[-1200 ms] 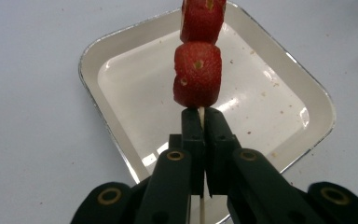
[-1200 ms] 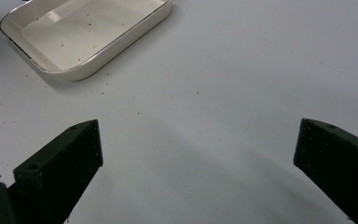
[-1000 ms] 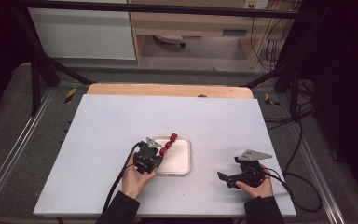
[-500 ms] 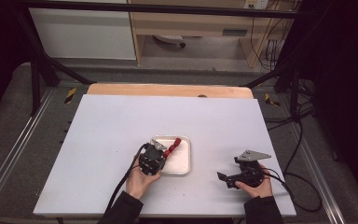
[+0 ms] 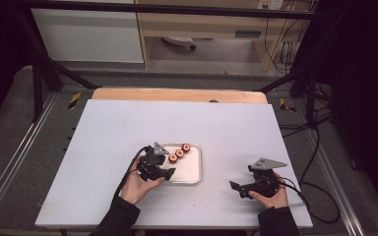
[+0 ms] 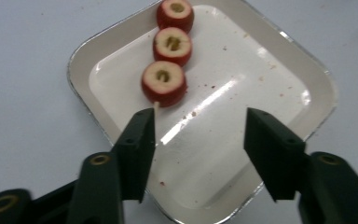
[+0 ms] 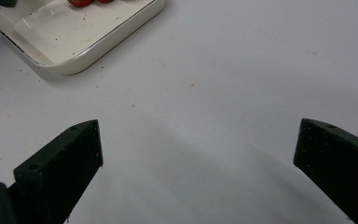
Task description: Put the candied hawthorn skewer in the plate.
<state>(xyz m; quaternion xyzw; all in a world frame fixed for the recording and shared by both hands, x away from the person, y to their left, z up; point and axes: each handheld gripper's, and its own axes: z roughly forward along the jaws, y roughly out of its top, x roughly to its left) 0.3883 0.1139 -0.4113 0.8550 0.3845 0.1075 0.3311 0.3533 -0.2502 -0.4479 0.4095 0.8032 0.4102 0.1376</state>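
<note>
A skewer with three red, pale-centred fruit rounds (image 6: 164,83) lies along the far left edge of a white tray (image 6: 242,70). Its thin stick end points at my left gripper (image 6: 198,135). That gripper's jaws have just been opening; they stand apart over the tray's near corner with nothing between them, the left jaw close beside the stick tip. In the high view the skewer (image 5: 179,153) sits in the tray (image 5: 191,174) just beyond my left gripper (image 5: 167,163). My right gripper (image 5: 241,178) rests open on the table to the tray's right, its jaws (image 7: 198,149) wide with bare tabletop between them.
The white tabletop (image 5: 128,128) spreads around the tray, with a wooden strip (image 5: 177,95) along its far edge. Cables trail from both grippers toward the near edge. The tray corner (image 7: 74,32) lies ahead and left of the right gripper.
The left gripper, earlier shut on the raised skewer, lowered it into the tray, opened and let it go. The skewer now lies flat. The right gripper has stayed put.
</note>
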